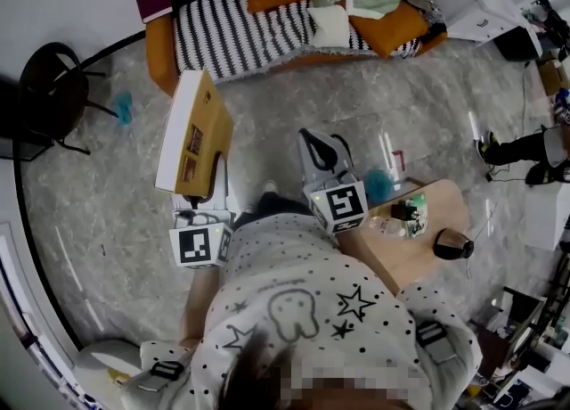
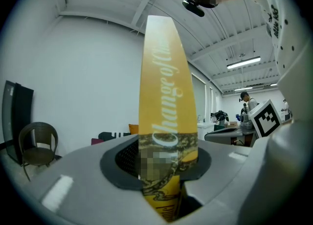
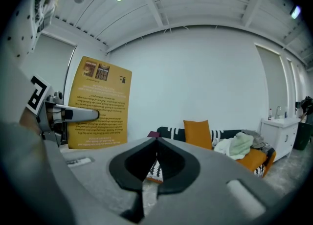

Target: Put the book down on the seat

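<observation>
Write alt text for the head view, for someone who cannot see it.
Seen from above, a person's left gripper holds a yellow book upright, while the right gripper beside it is shut and empty. Ahead stands an orange sofa with a striped cover.

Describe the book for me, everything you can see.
The book is yellow with white page edges, a dark patterned band low on the spine and two pictures on the back. It stands upright in the air, print upside down, spine toward the left gripper, whose jaws clamp its lower part. Nothing else touches it.
</observation>
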{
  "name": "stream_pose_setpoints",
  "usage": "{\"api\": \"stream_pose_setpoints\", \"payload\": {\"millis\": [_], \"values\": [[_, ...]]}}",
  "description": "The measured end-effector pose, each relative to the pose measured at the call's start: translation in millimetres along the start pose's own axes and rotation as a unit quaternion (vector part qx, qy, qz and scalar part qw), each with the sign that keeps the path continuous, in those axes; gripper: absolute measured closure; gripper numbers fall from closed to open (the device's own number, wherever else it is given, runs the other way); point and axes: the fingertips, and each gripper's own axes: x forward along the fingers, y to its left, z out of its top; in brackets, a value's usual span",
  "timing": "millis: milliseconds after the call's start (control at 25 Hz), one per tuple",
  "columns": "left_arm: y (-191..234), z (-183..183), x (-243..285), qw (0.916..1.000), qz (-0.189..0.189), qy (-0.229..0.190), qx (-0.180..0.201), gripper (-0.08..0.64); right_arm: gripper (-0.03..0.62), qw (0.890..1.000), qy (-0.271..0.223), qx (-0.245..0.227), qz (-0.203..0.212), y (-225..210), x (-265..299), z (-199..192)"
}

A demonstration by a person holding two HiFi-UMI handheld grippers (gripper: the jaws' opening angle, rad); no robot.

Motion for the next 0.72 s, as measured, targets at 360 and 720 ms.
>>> {"api": "stream_pose_setpoints", "payload": {"millis": [360, 720], "values": [[-4.7, -6.0, 7.7, 1.0000, -0.003, 0.000, -0.007, 0.416, 0.592, 1.000, -0.001, -0.002, -0.008, -13.4, 0.3, -0.2], [-13.7, 2.0, 15.2, 0.9996, -0.026, -0.001, -0.012, 0.416, 0.592, 1.000, -0.004, 0.001, -0.011, -12.4, 1.6, 3.2]]}}
